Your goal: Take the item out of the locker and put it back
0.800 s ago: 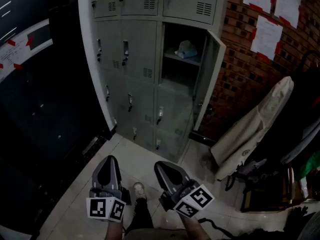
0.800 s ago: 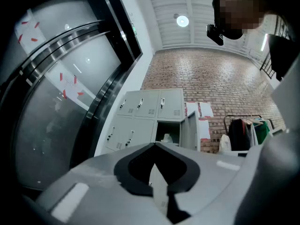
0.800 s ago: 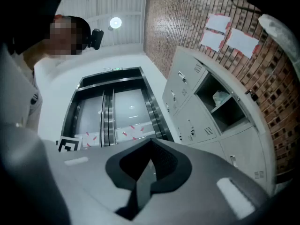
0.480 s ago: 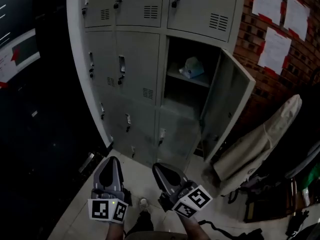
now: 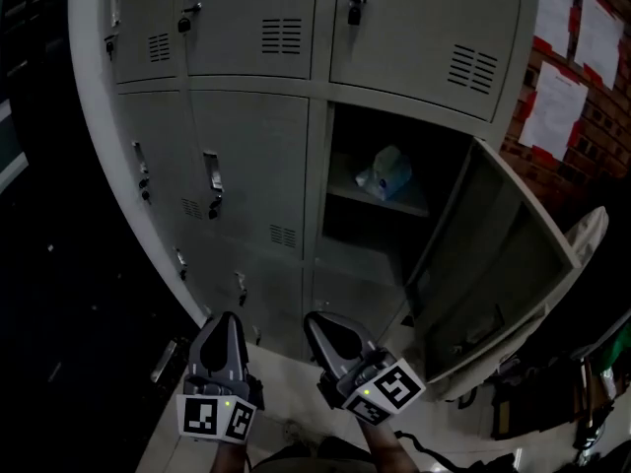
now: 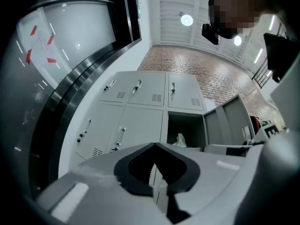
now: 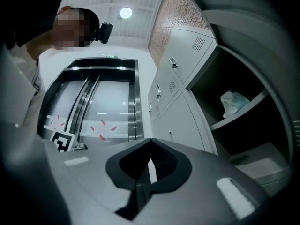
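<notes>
You had barely begun: the pale bag (image 5: pixel 385 173) lay on the shelf (image 5: pixel 414 208) inside the open locker (image 5: pixel 246 166), with its door (image 5: pixel 493 254) swung wide. Taking it out and putting it back both remained. Your left tongs (image 5: pixel 223 321) and right tongs (image 5: pixel 315 321) were clenched on nothing, well short of it. Since the earlier frames you had stepped closer, so the locker filled more of the head view.

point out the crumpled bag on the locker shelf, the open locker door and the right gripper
crumpled bag (image 5: pixel 385 172): head view, middle of its pale surface.
open locker door (image 5: pixel 488 264): head view, inner face of the door.
right gripper (image 5: pixel 319 325): head view, tip of its shut jaws.
</notes>
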